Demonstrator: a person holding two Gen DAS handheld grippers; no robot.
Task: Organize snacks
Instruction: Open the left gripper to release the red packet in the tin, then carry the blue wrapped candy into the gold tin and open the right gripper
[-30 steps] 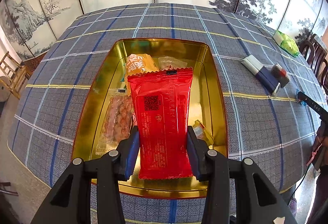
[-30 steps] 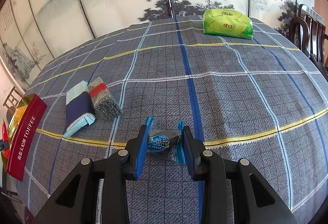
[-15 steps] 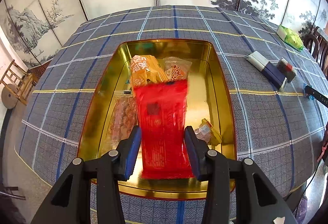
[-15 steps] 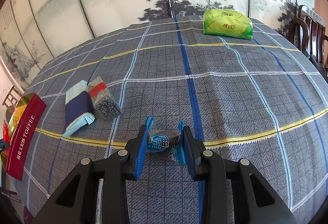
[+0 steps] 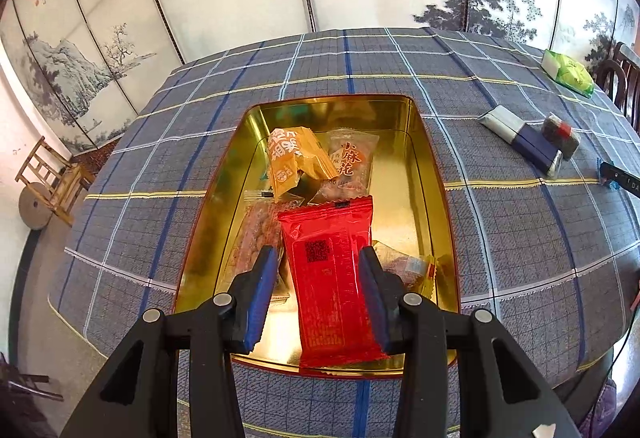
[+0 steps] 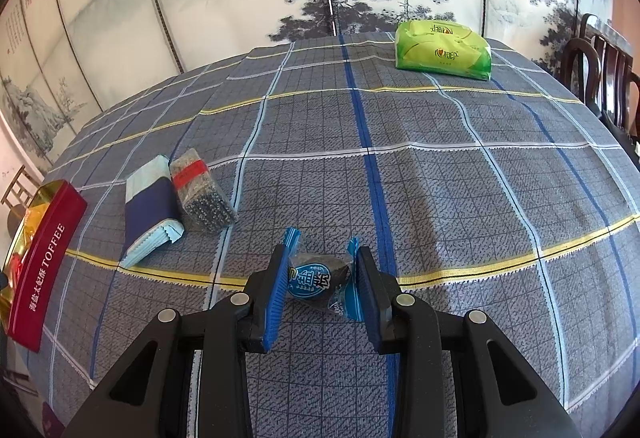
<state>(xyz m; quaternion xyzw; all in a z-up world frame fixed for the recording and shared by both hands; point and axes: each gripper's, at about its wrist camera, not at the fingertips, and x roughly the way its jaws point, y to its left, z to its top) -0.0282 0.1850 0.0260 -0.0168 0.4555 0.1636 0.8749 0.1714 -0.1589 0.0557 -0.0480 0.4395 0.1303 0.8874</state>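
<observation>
Left gripper (image 5: 318, 292) open around red packet (image 5: 334, 278) lying in gold tin (image 5: 430, 173) mid-frame, right gripper (image 6: 322, 296) clamping blue candy (image 6: 316, 278) at lower centre

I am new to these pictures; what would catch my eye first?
First the red packet, between the left gripper's fingers above the gold tin of snacks. Then the blue-wrapped dark sweet clamped in the right gripper over the checked tablecloth, with a green pack at the far edge.
</observation>
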